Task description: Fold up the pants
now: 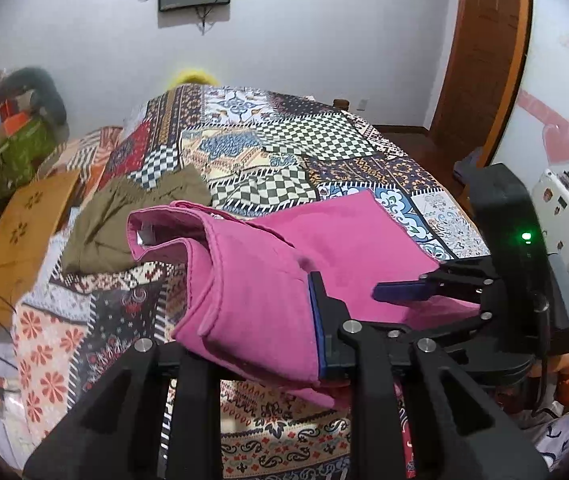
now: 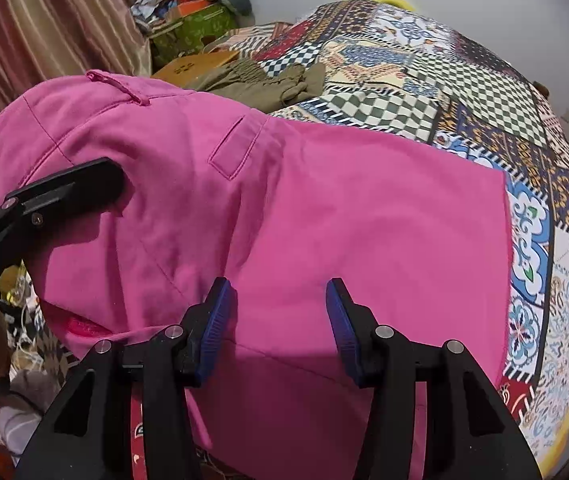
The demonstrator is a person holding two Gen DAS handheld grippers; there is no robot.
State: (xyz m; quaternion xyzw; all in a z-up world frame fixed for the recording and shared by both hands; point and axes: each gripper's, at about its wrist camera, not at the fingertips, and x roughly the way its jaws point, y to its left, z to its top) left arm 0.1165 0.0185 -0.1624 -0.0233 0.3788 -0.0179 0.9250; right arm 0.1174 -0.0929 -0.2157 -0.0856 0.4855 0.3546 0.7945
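Lying folded on bedspread (image 2: 540,184), pink pants (image 2: 284,208), waistband end lifted, pinched in left gripper (image 1: 316,340). Right gripper (image 2: 278,320) over pants, jaws apart, gripping nothing. Olive garment (image 1: 124,216) just beyond pants.

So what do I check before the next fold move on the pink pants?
1. Left gripper clamped on pink pants: ok, cloth pinched near the waist.
2. Right gripper gripping: not ok, jaws apart, cloth flat between the pads.
3. Waist end lifted off the bedspread: ok.
4. Far end of the pants lying flat: ok.
5. Olive garment clear of the pants: cannot tell, they overlap in both views.
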